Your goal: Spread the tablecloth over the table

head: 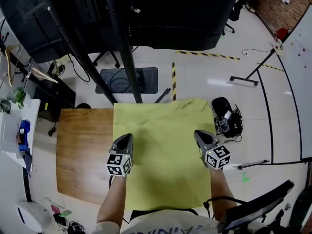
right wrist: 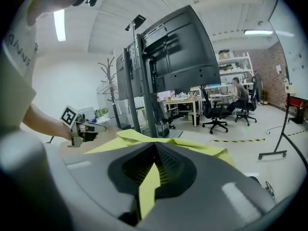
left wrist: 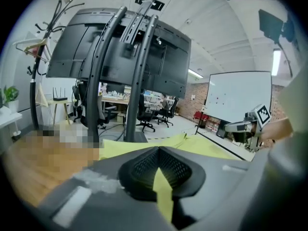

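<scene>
Yellow tablecloth (head: 165,150) lies stretched over right part of wooden table (head: 83,150), far edge rumpled, right side hanging past the tabletop. Left gripper (head: 125,141) and right gripper (head: 203,138) each clamped tight on a fold of cloth, one per side.

We log the tablecloth (head: 165,165) over the table's (head: 83,155) 3 o'clock side, with bare tabletop at 9 o'clock. The left gripper (head: 126,137) sits at the cloth's 9 o'clock edge and the right gripper (head: 200,133) at its 3 o'clock edge, cloth between each pair of jaws. The screen stand (head: 127,57) is beyond the table at 12 o'clock, the whiteboard (head: 300,91) at 2 o'clock.
</scene>
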Tool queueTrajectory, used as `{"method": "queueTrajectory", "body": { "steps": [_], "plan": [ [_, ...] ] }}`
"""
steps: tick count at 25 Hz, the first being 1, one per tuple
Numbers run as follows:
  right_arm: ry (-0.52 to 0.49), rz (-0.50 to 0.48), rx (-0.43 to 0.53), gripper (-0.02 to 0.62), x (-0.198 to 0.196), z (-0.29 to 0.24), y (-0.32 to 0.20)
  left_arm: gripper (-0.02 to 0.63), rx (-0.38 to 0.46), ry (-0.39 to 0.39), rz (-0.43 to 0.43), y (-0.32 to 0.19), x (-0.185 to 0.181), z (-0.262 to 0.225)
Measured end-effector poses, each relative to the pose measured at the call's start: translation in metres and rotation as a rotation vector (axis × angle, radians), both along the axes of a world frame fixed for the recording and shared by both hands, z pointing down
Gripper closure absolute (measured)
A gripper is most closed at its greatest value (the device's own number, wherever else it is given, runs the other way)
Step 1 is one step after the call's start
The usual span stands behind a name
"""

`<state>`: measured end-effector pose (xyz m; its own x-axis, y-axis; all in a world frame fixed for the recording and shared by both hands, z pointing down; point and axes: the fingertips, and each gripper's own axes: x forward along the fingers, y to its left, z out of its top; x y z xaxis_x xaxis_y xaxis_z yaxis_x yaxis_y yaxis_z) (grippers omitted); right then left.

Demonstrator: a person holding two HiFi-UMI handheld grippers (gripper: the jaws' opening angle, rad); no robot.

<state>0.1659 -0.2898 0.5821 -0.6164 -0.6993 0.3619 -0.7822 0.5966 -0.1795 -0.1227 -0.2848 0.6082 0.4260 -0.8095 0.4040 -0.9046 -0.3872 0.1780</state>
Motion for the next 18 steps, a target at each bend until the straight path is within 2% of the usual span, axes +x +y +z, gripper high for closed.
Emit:
{"method": "queueTrajectory", "body": {
  "steps": [3,8,13,18],
  "plan": [
    [-0.019,0.027,0.046,0.588,0.005,-0.023,0.012,0.600,0.057,0.009,0.006,0.012,-0.003,-0.030],
    [-0.042,0.036,0.090,0.588,0.000,-0.052,0.041,0.600,0.093,0.035,0.013,0.041,-0.010,-0.066],
    [-0.055,0.057,0.148,0.588,0.005,-0.085,0.064,0.600,0.140,0.023,0.045,0.068,-0.006,-0.095],
    [-0.054,0.086,0.230,0.588,0.015,-0.130,0.081,0.600,0.224,0.012,0.058,0.078,-0.007,-0.134]
  ]
}}
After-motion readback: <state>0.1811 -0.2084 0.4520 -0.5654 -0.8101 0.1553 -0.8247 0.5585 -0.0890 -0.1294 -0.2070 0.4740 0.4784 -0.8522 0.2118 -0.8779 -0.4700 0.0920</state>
